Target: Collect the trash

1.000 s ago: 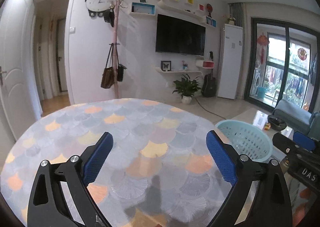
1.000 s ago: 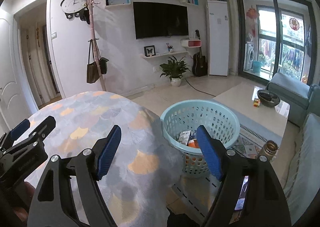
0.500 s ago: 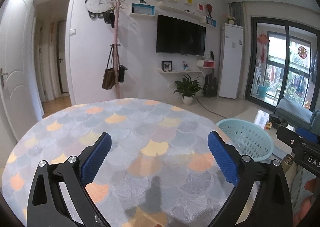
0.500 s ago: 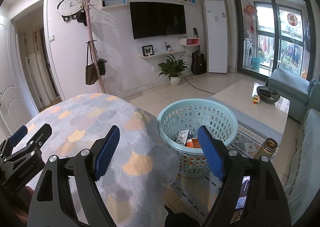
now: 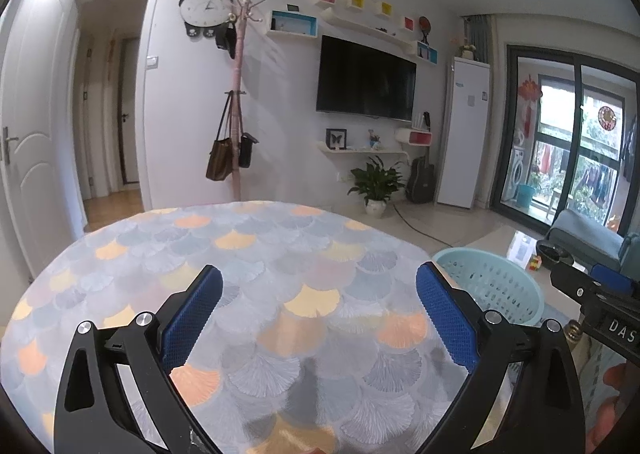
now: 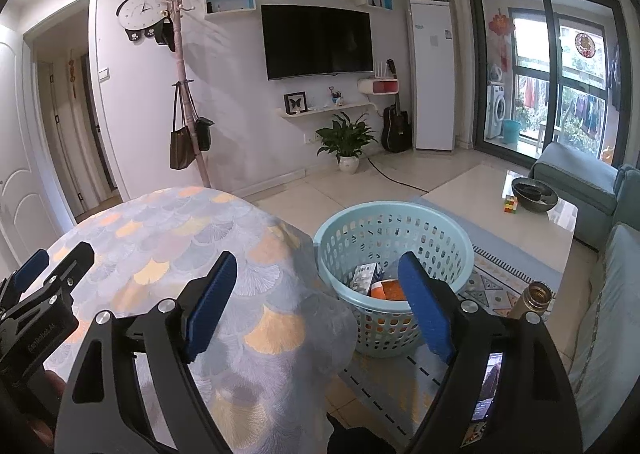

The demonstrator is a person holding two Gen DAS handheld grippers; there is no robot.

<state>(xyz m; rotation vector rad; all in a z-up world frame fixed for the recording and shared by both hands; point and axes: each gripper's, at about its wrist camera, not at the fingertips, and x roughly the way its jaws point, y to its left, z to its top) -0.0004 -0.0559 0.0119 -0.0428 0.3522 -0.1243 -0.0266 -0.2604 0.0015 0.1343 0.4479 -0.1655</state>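
Step in hand: judged the end of a drop; both grippers empty, nothing left on the counter top as far as either view shows.
Right gripper: jaws wide, just been opening, nothing between the pads; it hangs past the counter edge, aimed down towards the basket.
Left gripper: jaws wide, empty, over the middle of the counter.
Trash: a small printed carton and something orange lie in the bottom of the basket; what the orange piece is I cannot tell.
Basket: pale blue, perforated, upright on the floor, just beside the counter's draped edge.
Doing it well: keep the jaws wide and check the counter and floor for missed bits; for any further piece, carry it fully over the rim before letting go, clear of the hanging cloth.
Counter: round, covered with a fan-patterned cloth in grey, orange and yellow; the cloth falls well over the edge.
Room: living room, tiled floor, wall-mounted television, coat stand with bags, potted plant, low table, a metal flask near the rug.
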